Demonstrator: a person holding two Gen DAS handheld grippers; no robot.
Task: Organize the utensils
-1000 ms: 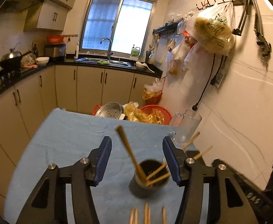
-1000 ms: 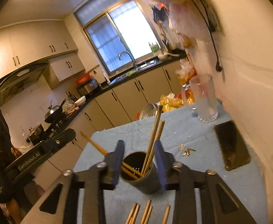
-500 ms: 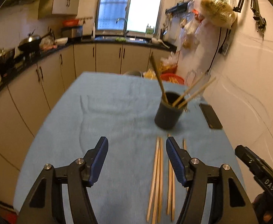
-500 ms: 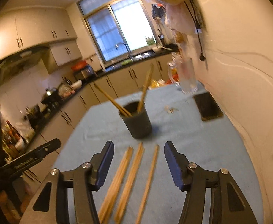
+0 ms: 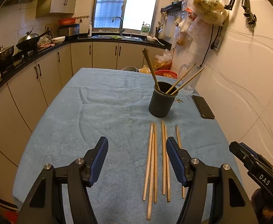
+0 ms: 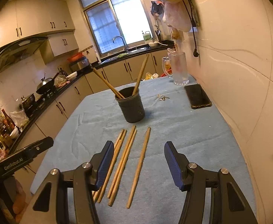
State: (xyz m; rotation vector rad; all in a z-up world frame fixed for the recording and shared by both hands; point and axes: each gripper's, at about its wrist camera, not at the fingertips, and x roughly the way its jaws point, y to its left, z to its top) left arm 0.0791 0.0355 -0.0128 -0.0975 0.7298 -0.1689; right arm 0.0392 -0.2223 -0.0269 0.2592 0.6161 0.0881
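The fingers of the left gripper [image 5: 136, 160] stand wide apart with nothing pinched, and the right gripper [image 6: 139, 163] is likewise spread wide and empty. Both hover over the blue cloth [image 5: 102, 112] above the loose chopsticks [image 5: 156, 160], which lie side by side just short of the dark holder [image 5: 161, 102]. The right finger [image 5: 175, 160] in the left wrist view covers part of the outermost stick, and in the right wrist view the left finger [image 6: 104, 160] hides the near ends of two. Three more chopsticks [image 6: 140, 74] lean in the holder, their lower ends unseen. Beyond lie a phone [image 6: 197, 96], a glass pitcher [image 6: 179, 69], and small scraps [image 6: 162, 97] too tiny to identify.
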